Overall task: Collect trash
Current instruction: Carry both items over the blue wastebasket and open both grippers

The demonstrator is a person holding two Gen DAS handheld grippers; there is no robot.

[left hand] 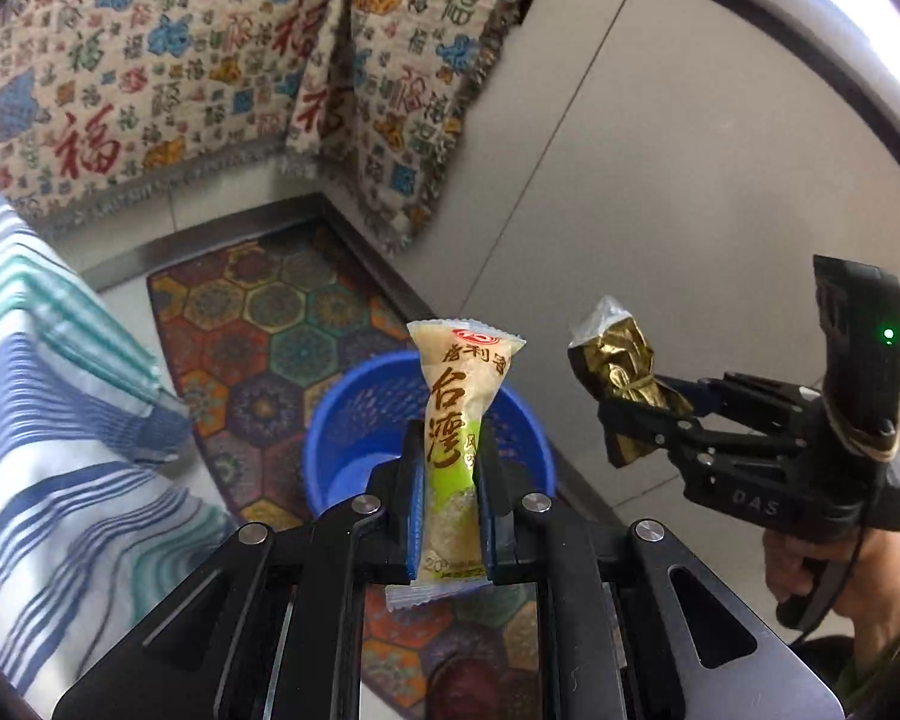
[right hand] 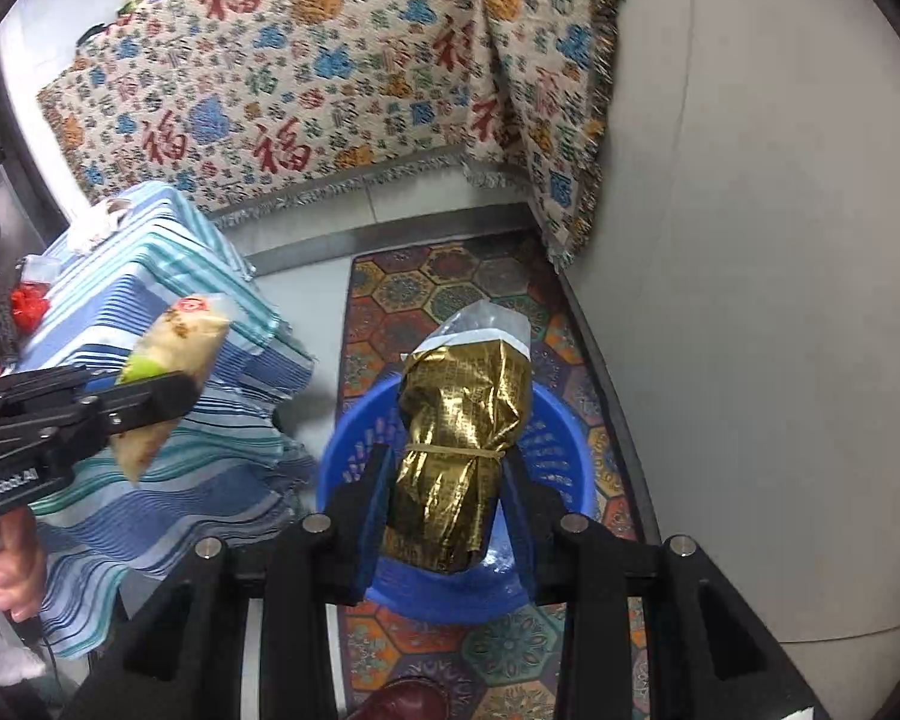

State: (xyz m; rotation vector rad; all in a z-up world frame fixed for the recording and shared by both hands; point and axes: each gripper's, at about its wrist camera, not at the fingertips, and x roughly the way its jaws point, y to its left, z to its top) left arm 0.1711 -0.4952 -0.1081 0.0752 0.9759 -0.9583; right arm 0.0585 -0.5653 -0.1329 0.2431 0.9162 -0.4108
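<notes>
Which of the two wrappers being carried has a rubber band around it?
The crumpled gold foil wrapper in the right gripper; the pale yellow-green snack packet in the left gripper has none.

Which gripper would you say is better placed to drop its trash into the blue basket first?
Right, probably. In its own view the gold foil packet it holds sits over the blue basket. The left gripper holds its snack packet nearer the basket's edge.

Right claw (right hand: 444, 498) clamps gold packet (right hand: 459, 450) above blue basket (right hand: 561, 438); left claw (right hand: 150, 402) grips snack wrapper (right hand: 171, 354).
</notes>
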